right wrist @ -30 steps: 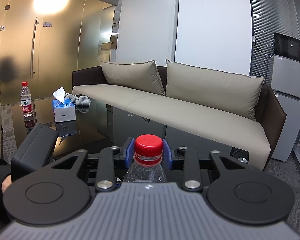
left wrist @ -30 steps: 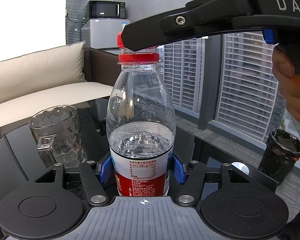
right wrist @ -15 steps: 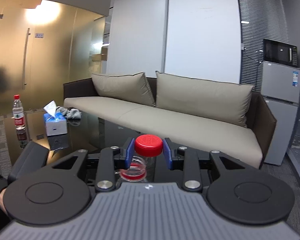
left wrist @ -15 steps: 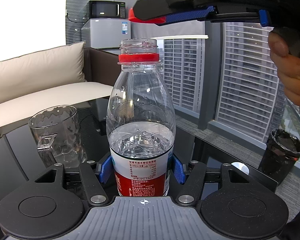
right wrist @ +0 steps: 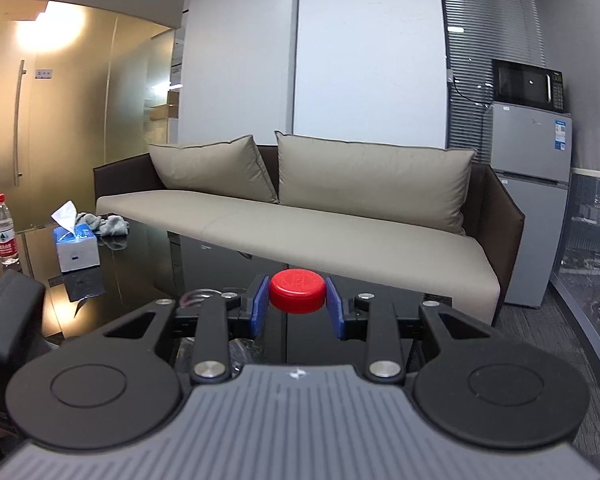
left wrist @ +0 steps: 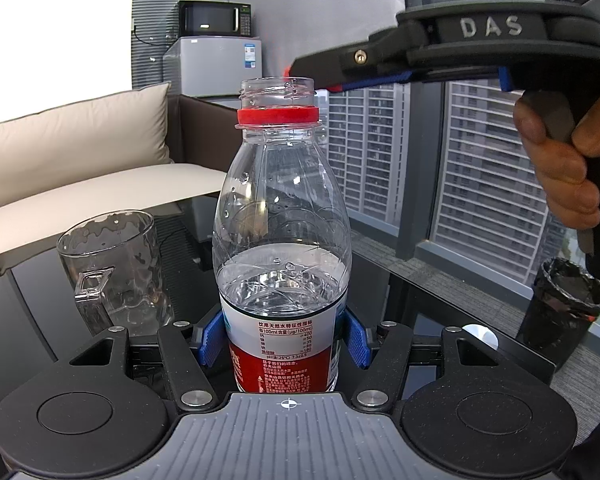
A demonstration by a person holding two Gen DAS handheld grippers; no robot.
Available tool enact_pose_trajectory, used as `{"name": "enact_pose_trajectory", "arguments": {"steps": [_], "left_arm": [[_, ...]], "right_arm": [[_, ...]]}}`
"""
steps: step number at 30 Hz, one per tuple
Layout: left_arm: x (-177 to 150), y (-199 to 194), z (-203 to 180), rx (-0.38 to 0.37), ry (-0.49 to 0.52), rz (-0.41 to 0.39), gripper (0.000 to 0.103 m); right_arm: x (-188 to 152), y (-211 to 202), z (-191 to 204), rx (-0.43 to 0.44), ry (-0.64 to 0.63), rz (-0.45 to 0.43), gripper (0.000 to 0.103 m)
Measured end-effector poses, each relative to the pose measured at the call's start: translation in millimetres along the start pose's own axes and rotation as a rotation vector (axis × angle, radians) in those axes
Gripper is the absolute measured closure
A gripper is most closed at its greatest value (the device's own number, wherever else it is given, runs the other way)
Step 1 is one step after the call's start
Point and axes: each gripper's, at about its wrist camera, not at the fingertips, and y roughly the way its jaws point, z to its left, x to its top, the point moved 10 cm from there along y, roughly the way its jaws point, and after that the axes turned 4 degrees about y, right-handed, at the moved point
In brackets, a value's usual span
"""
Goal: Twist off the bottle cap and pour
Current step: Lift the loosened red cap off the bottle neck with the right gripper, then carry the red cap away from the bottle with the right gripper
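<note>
My left gripper (left wrist: 282, 340) is shut on a clear plastic water bottle (left wrist: 282, 248) with a red and white label, about half full, upright on the dark glass table (left wrist: 428, 300). Its neck is open, with only the red ring left. My right gripper (right wrist: 297, 307) is shut on the red cap (right wrist: 297, 291). In the left wrist view it shows to the upper right of the bottle mouth, behind it (left wrist: 332, 80). An empty glass mug (left wrist: 116, 268) stands on the table to the left of the bottle.
A beige sofa (right wrist: 320, 224) stands behind the table. A tissue box (right wrist: 76, 246), a grey cloth (right wrist: 110, 225) and a second capped bottle (right wrist: 5, 230) sit at the table's far left. A black bin (left wrist: 562, 308) stands on the floor at the right.
The right gripper lifted the cap off the bottle neck, then carried it to the right and back down beside the mouth. The left gripper and the bottle stayed still.
</note>
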Motion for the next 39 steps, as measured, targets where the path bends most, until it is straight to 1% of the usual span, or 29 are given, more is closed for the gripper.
{"name": "enact_pose_trajectory", "arguments": {"steps": [12, 28, 39], "left_arm": [[1, 0, 2, -0.001, -0.001, 0.001, 0.047], [0, 0, 3, -0.002, -0.002, 0.002, 0.047], [0, 0, 4, -0.002, -0.001, 0.003, 0.047]], "right_arm": [[-24, 13, -16, -0.062, 0.036, 0.048, 0.07], [-47, 17, -29, -0.095, 0.062, 0.097, 0.07], [-81, 23, -36, -0.109, 0.088, 0.175, 0.07]]}}
